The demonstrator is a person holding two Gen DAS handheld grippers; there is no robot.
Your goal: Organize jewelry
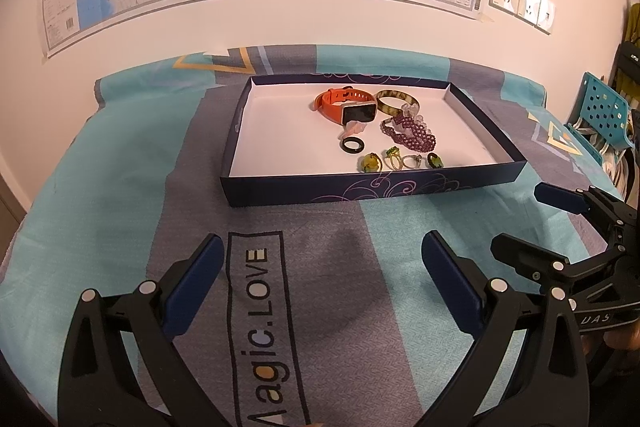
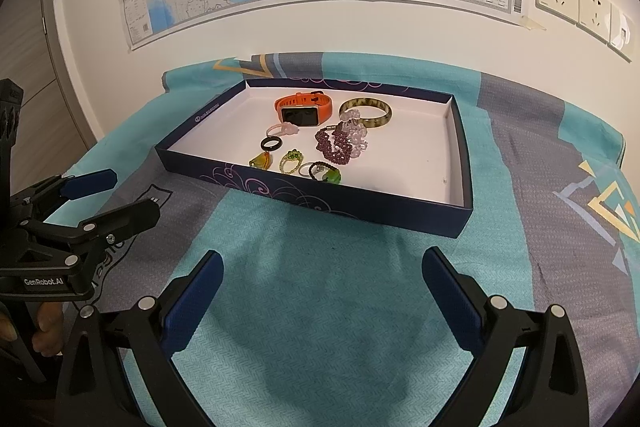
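Ahead of both my hands, on the patterned cloth over the bench (image 1: 120,163), the shallow navy box (image 1: 372,187) lies with its long axis crosswise to me, and the jewelry sits in its middle: orange watch (image 1: 347,105), amber bangle (image 1: 398,101), purple bead bracelet (image 1: 410,134), black ring (image 1: 353,145) and a row of small rings along the near wall. My left hand-held gripper (image 1: 322,279) and right hand-held gripper (image 2: 322,291) hover short of it, both spread wide and holding nothing. I judge the right one slightly nearer the rings
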